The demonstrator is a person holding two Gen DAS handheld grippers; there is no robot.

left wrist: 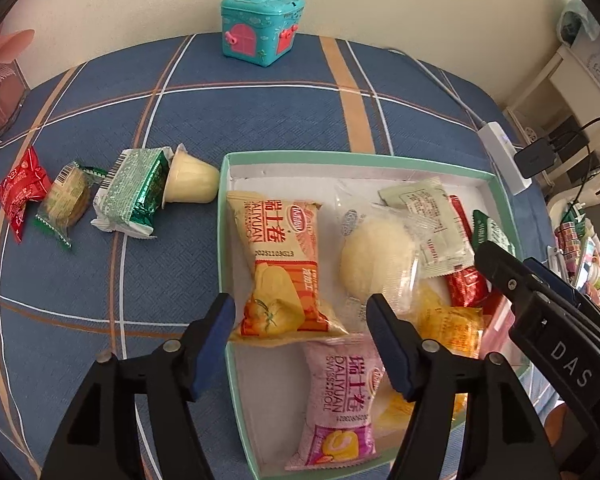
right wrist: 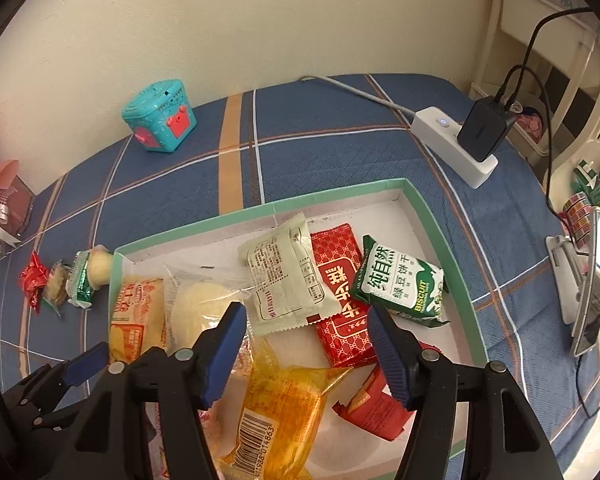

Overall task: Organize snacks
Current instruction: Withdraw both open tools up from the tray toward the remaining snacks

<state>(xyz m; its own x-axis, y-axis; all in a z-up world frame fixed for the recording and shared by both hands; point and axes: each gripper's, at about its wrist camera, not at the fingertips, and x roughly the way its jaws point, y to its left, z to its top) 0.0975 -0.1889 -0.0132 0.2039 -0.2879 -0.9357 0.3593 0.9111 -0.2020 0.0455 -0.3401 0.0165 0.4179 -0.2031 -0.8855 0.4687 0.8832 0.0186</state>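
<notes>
A green-rimmed white box (left wrist: 300, 155) (right wrist: 440, 220) holds several wrapped snacks: an orange Swiss roll pack (left wrist: 284, 264), a pink Swiss roll pack (left wrist: 340, 396), a round white cake (left wrist: 376, 256), a pale sachet (right wrist: 288, 276), a red pack (right wrist: 340, 296), a green biscuit pack (right wrist: 400, 284) and a yellow pack (right wrist: 284, 412). On the cloth left of the box lie a jelly cup (left wrist: 188, 178), a green-white pack (left wrist: 132, 196), a biscuit (left wrist: 66, 200) and a red candy (left wrist: 20, 192). My left gripper (left wrist: 300, 336) is open and empty over the box's left part. My right gripper (right wrist: 306, 344) is open and empty over the box.
A teal toy box (left wrist: 260, 26) (right wrist: 158, 116) stands at the far table edge by the wall. A white power strip (right wrist: 456, 144) with a black charger (right wrist: 484, 128) and cables lies at the right. A pink gift box (left wrist: 0, 88) sits far left. A phone on a stand (right wrist: 588, 280) is at the right.
</notes>
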